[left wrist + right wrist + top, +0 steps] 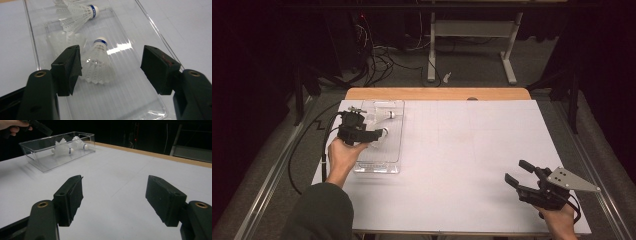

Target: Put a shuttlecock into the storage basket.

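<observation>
Shuttlecock [97, 62] with white feathers and a white cork ringed by a blue band lies on its side in the clear plastic tray [140, 100], cork pointing toward twelve o'clock in the left gripper view; a second shuttlecock [78, 15] of the same make lies beyond it at about eleven o'clock, its cork turned toward three o'clock; both rest on the tray's ribbed floor, apart from each other. In the high view the tray sits at about ten o'clock on the white counter [462, 150], near its far left corner. The left claw [111, 67] hangs over the tray, released, jaws spread wide; the nearer shuttlecock lies between them close to the left jaw, with neither pad pressing on it; the left hand [343, 155] grips the tool from below, forearm coming in from seven o'clock. The right claw [113, 195] is released too, jaws wide with bare counter between them; in the high view it rests at about four o'clock, well apart from the tray, pointing toward ten o'clock.
</observation>
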`<state>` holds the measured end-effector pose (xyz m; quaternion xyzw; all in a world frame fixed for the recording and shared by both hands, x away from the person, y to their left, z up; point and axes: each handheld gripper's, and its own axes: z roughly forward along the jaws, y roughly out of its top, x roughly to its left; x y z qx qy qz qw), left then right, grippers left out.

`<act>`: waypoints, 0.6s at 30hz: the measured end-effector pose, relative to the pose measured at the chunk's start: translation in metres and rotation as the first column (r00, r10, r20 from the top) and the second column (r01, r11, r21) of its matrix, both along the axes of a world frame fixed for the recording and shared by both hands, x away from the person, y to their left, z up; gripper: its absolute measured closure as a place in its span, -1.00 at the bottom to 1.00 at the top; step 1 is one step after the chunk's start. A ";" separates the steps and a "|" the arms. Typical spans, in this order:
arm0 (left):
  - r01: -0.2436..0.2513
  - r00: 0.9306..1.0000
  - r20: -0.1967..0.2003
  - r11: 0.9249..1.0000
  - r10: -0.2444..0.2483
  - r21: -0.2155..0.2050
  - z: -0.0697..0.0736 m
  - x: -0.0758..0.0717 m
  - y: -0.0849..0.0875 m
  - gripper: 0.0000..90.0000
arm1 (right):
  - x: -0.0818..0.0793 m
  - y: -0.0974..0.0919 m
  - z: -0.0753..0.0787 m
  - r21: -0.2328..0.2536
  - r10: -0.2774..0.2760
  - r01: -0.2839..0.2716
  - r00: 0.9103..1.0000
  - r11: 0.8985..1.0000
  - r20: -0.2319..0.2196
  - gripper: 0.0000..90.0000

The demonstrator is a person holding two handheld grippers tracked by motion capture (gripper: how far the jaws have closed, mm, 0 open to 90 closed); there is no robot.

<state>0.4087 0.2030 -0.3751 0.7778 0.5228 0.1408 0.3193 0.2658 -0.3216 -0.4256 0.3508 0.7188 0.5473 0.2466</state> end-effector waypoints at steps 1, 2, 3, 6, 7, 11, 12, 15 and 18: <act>0.001 1.000 0.001 1.000 -0.001 -0.002 0.000 -0.001 0.000 -0.27 | 0.000 0.000 0.000 0.000 0.000 0.000 1.000 1.000 0.000 -0.33; 0.003 1.000 0.003 1.000 -0.003 -0.002 0.001 -0.002 0.000 -0.27 | 0.000 0.000 0.000 -0.001 0.000 0.000 1.000 1.000 0.001 -0.33; 0.006 1.000 0.007 1.000 -0.006 -0.004 0.002 -0.004 0.000 -0.27 | 0.000 0.000 0.000 -0.001 0.000 0.000 1.000 1.000 0.001 -0.32; 0.014 1.000 0.021 1.000 -0.014 -0.012 0.005 -0.008 -0.001 -0.27 | 0.000 0.000 0.000 0.000 0.000 0.000 1.000 1.000 0.001 -0.32; 0.016 1.000 0.026 1.000 -0.016 -0.016 0.006 -0.009 -0.001 -0.27 | 0.000 0.000 0.000 0.000 0.000 0.000 1.000 1.000 0.000 -0.32; 0.021 0.999 0.041 0.999 -0.020 -0.029 0.007 -0.015 0.000 -0.27 | 0.000 0.000 0.000 -0.001 0.000 0.000 1.000 1.000 0.002 -0.32; 0.022 0.999 0.043 0.999 -0.021 -0.032 0.007 -0.016 0.000 -0.27 | 0.000 0.000 0.000 -0.001 0.000 0.000 1.000 1.000 0.003 -0.32; 0.026 0.998 0.055 0.999 -0.024 -0.041 0.006 -0.020 0.001 -0.26 | 0.000 0.000 0.000 -0.002 0.000 0.000 1.000 1.000 0.003 -0.32; 0.034 0.998 0.062 0.998 -0.031 -0.047 0.006 -0.024 0.002 -0.25 | 0.001 0.000 0.000 -0.001 -0.001 0.001 1.000 1.000 0.002 -0.32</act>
